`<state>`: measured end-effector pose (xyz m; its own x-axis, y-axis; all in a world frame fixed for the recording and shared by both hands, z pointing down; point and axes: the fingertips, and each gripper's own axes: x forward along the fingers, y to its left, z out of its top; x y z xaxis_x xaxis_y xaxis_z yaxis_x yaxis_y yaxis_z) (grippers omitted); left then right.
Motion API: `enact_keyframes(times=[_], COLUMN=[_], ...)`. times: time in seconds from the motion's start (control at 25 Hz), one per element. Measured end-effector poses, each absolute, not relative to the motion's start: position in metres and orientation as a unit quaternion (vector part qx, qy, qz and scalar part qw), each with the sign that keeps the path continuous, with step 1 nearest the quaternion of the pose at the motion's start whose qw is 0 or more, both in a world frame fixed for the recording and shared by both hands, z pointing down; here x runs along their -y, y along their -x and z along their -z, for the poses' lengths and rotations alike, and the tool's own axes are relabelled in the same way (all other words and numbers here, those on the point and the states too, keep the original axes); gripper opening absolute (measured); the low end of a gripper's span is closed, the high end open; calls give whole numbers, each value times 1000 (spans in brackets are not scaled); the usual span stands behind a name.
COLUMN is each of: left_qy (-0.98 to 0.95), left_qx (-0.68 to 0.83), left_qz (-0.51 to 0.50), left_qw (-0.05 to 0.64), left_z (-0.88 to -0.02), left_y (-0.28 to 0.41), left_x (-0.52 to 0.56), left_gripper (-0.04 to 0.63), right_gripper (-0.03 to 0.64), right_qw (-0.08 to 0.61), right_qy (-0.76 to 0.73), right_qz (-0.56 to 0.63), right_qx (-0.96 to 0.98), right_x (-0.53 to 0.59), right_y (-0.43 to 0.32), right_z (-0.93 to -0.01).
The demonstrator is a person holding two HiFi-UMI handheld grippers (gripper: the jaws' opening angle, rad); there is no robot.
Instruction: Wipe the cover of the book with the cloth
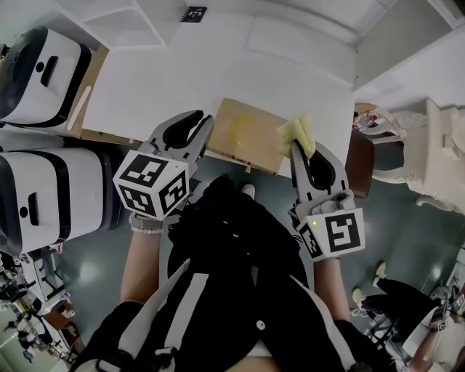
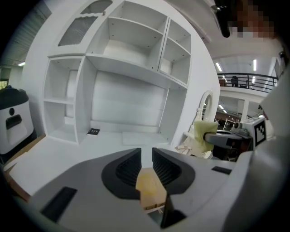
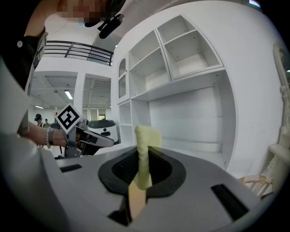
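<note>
**Book at the desk's near edge, cloth in the right gripper**

A flat tan book (image 1: 243,134) lies on the broad white desk top (image 1: 182,80), at its near edge, in the upper centre of the head view. Its lower side reaches the rim of the desk.

The left gripper (image 1: 202,122) sits at the book's left side. Its jaws stand a little apart with nothing pinched, and in the left gripper view the book shows through the narrow gap. The right gripper (image 1: 296,150) is at the book's right side, clenched on a folded pale yellow cloth (image 1: 298,135) that sticks up past its jaws.

A small black tag (image 1: 193,14) rests far back on the desk. Behind it rises a white shelf unit (image 2: 127,59) with open compartments. Two white machines with black panels (image 1: 40,73) stand at the left of the head view. A grey-blue floor (image 1: 407,240) fills the lower right. A dark balcony railing (image 2: 247,79) crosses the far right of the left gripper view.
</note>
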<state>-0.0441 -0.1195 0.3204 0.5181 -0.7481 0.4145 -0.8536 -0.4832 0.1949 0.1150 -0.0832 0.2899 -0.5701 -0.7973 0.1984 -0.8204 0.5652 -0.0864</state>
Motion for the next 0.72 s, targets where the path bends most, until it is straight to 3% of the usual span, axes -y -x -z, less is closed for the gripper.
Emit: enact_keyframes(times=[0.72], left_qy=[-831], left_qx=[401], left_qz=[-240], left_qw=[301], left_z=[-442], left_y=[55], left_x=[143], left_gripper=[146], right_gripper=[37], right_qw=[111], right_qy=[-491], right_qz=[-110], right_qx=[857], right_x=[118], right_y=[-85], right_z=[-320])
